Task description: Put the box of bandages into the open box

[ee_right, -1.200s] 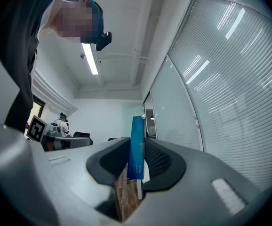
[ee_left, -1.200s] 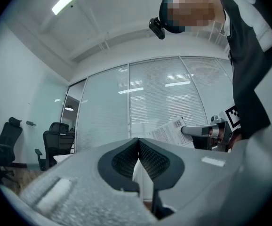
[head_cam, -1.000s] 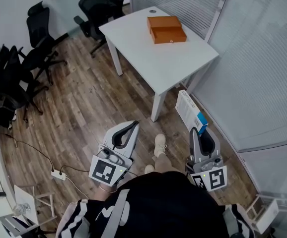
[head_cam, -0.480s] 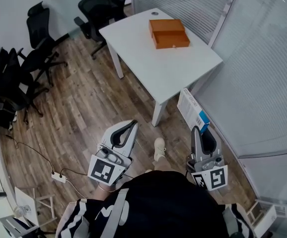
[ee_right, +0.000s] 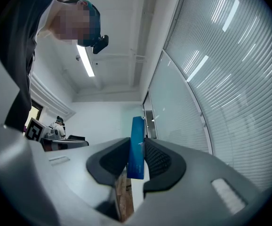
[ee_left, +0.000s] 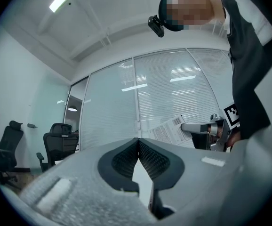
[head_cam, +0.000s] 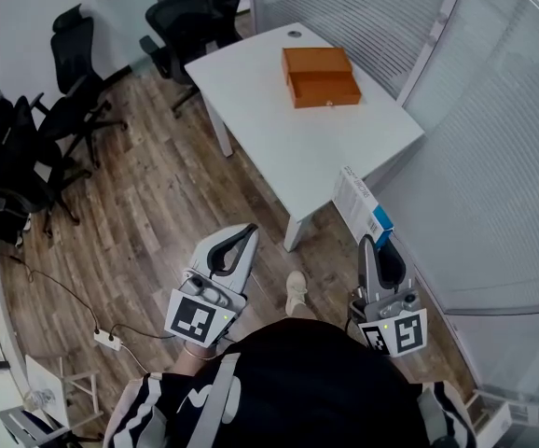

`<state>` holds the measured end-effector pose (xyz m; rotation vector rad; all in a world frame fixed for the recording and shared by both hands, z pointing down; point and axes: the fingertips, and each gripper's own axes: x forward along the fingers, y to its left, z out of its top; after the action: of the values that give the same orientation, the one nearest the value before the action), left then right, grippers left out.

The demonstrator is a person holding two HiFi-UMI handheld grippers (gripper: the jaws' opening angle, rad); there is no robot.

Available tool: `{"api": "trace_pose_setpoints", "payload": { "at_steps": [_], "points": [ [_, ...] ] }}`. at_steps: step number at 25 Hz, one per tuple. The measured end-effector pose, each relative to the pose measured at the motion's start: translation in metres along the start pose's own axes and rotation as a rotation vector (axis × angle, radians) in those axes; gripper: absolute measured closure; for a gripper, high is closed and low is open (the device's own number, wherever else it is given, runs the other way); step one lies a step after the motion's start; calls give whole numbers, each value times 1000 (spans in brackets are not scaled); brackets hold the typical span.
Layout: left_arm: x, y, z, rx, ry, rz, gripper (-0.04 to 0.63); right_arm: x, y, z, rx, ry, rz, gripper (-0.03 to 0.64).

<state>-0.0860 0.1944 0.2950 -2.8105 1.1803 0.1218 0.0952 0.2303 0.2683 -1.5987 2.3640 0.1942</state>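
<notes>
The box of bandages (head_cam: pixel 359 207), white with a blue end, is clamped in my right gripper (head_cam: pixel 376 247) and sticks out ahead of it toward the table. Its blue edge (ee_right: pixel 137 147) stands upright between the pads in the right gripper view. The open orange box (head_cam: pixel 321 76) lies on the far part of the white table (head_cam: pixel 279 110), well ahead of both grippers. My left gripper (head_cam: pixel 243 236) hangs over the wooden floor with its tips together and nothing in them (ee_left: pixel 138 142).
Black office chairs (head_cam: pixel 64 110) stand at the left and behind the table. Glass walls with blinds (head_cam: pixel 493 157) run along the right. A power strip and cable (head_cam: pixel 106 339) lie on the floor at the lower left. The person's shoe (head_cam: pixel 296 293) shows between the grippers.
The table and orange box have shifted nearer and to the right in the head view as the person steps forward. Both grippers keep their hold and pose.
</notes>
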Motion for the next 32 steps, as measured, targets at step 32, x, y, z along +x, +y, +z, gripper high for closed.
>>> {"api": "trace_pose_setpoints", "payload": {
  "at_steps": [32],
  "points": [
    [141,69,-20,-3,17,34,595,124,-113,-47,26,56,33,534]
  ]
}}
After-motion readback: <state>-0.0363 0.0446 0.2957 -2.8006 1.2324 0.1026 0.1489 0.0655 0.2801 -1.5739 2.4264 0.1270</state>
